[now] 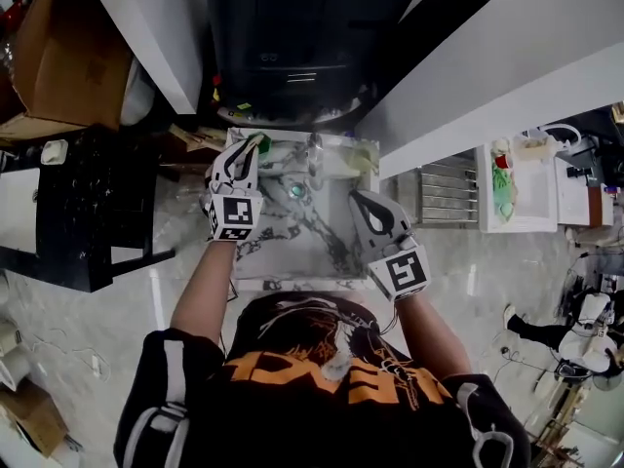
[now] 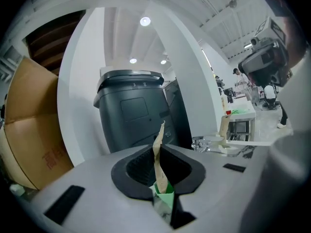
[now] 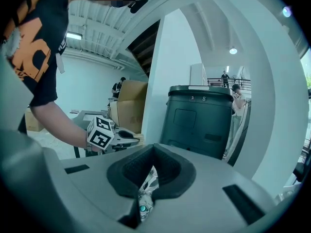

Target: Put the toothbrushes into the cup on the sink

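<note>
Closure is complete on the left gripper (image 2: 163, 152): its jaws pinch a toothbrush (image 2: 158, 142) low down. The tan handle runs on past the tips along the gripper's own line, with green at the clamp. From there the cup (image 1: 363, 158), as I read the pale greenish thing at the back right corner of the sink (image 1: 292, 283), lies to the right, beyond the faucet (image 1: 314, 152). So the brush likely has to travel sideways and tip end-down. The right gripper (image 3: 153, 152) hangs nearer the cup, jaws together on nothing, with marble and drain (image 3: 142, 208) glimpsed beneath. Only the head view gives this layout; only the left gripper view shows the clamp itself.
</note>
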